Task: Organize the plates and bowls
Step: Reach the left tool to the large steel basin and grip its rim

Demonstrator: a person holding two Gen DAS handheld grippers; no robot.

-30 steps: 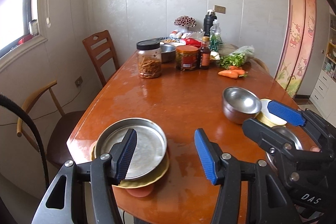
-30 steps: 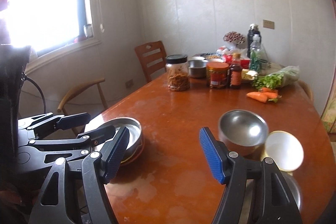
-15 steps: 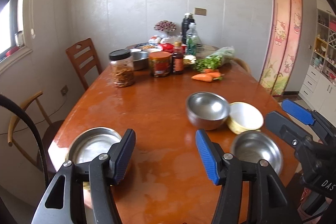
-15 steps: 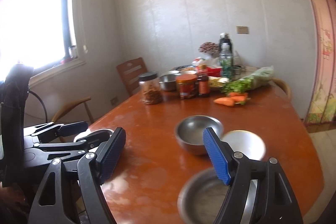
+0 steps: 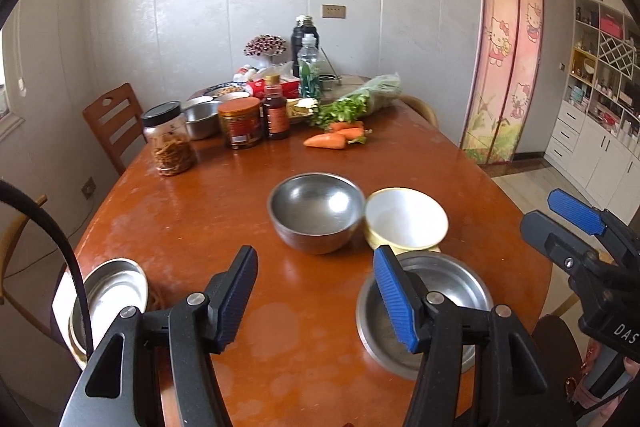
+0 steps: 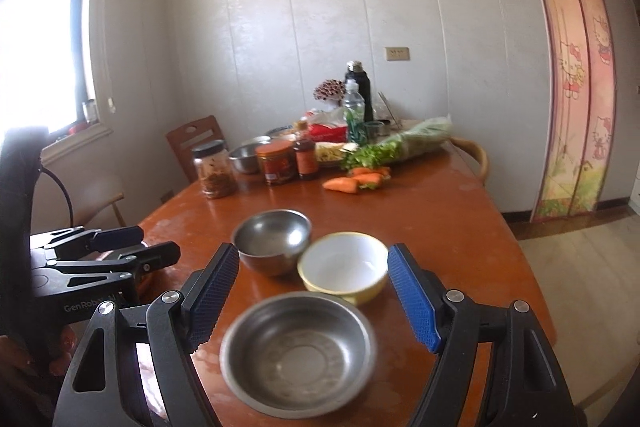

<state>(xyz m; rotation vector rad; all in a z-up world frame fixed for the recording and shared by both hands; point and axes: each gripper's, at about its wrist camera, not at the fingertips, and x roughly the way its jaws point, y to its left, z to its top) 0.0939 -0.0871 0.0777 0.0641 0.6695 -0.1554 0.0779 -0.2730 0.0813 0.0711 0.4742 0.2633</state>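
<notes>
Wooden counter (image 5: 248, 211) in dining room. Steel bowl (image 6: 272, 241), white-and-yellow bowl (image 6: 344, 267), shallow steel dish (image 6: 298, 347) clustered near right edge, unstacked. Steel plates (image 5: 108, 297) piled at left corner. Left tool (image 5: 314, 301), right tool (image 6: 310, 297) released, empty. Bowls remain to sort.

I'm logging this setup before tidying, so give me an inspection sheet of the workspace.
Surface: wooden table, glossy, worn patches.
Job's things: steel bowl touching white bowl; shallow steel dish nearest; steel plate at left edge.
Clutter: jars, bottles, carrots, greens at far end.
Grippers: left tool open, empty; right tool open, empty, over the dish.
Cables: black cable at left.
Surroundings: wooden chair, window, cartoon-cat door curtain, shelving.
</notes>
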